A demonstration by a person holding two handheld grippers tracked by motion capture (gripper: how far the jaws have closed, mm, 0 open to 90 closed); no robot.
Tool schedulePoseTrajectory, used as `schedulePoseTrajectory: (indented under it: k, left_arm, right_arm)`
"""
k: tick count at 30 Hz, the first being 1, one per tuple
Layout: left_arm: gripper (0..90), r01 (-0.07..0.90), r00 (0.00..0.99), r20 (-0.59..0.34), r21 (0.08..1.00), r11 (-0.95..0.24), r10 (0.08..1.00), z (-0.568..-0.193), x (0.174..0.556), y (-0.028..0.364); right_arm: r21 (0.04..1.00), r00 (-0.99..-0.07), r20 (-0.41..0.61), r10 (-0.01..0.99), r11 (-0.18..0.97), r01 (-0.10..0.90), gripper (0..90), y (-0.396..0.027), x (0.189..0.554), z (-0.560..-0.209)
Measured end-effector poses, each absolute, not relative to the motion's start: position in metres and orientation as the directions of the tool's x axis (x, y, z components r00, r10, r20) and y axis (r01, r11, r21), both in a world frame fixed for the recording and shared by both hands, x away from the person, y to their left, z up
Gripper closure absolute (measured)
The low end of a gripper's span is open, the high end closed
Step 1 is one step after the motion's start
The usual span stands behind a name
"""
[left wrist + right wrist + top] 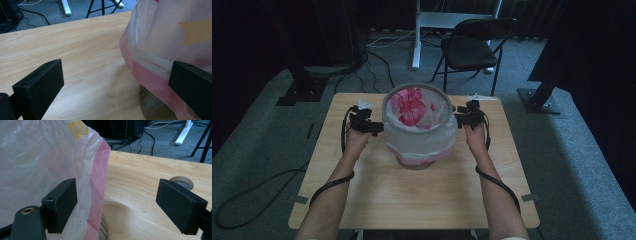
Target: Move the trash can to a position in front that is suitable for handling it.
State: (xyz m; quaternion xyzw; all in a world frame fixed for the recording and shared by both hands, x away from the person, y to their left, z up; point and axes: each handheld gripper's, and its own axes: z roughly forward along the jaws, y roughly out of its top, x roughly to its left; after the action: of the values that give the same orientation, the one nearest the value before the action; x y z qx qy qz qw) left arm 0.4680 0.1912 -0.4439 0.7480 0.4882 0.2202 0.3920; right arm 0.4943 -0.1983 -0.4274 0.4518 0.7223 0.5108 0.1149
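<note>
Since the plastic liner bag [422,135] already drapes over the rim of the round bin [416,162] and its skirt hangs down the outside almost to the base, I judge the lining job mostly done. The bin stands near the middle of the wooden table [412,200], a little toward its far edge, and the bag's pink-patterned inside shows through the open mouth.

My left gripper [371,127] sits at the bin's nine o'clock, my right gripper [466,119] at its three o'clock, both at about rim height. In the left gripper view the jaws stand wide apart with bare tabletop between them; the pink band of the bag [150,80] lies just beside the jaw nearer the bin, and I can't tell whether it touches. In the right gripper view the jaws are likewise spread wide, the bag's pink seam edge [98,182] hanging between them but nearer the bin-side jaw, nothing pinched.

What's left, I reckon, is small: smoothing or tugging the skirt even on both sides, or simply backing both hands away.

Beyond the table, at twelve to one o'clock, a black folding chair [474,47] stands on the grey carpet.
</note>
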Motion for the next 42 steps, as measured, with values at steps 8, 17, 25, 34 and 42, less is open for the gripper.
schedulePoseTrajectory:
  k: [8, 17, 25, 34, 42]
  left_arm:
    - [0.2, 0.570, 0.443, -0.070, 0.791, -0.221, 0.894, -0.444, 0.456, 0.198]
    - [0.2, 0.566, 0.458, -0.059, 0.789, -0.240, 0.887, -0.443, 0.439, 0.204]
    - [0.6, 0.563, 0.472, -0.043, 0.784, -0.264, 0.880, -0.441, 0.422, 0.209]
    - [0.6, 0.552, 0.489, -0.031, 0.785, -0.282, 0.872, -0.441, 0.402, 0.211]
    - [0.6, 0.534, 0.507, -0.006, 0.787, -0.309, 0.862, -0.439, 0.380, 0.212]
  right_arm:
    - [0.847, -0.585, 0.297, 0.755, 0.075, 0.527, 17.2, -0.194, 0.480, -0.429]
    - [0.846, -0.616, 0.291, 0.732, 0.103, 0.522, 17.3, -0.189, 0.465, -0.428]
    - [0.845, -0.620, 0.311, 0.721, 0.090, 0.527, 17.4, -0.185, 0.448, -0.430]
    - [0.852, -0.643, 0.301, 0.704, 0.104, 0.513, 18.2, -0.183, 0.427, -0.430]
    - [0.859, -0.656, 0.286, 0.698, 0.116, 0.498, 18.2, -0.182, 0.405, -0.430]
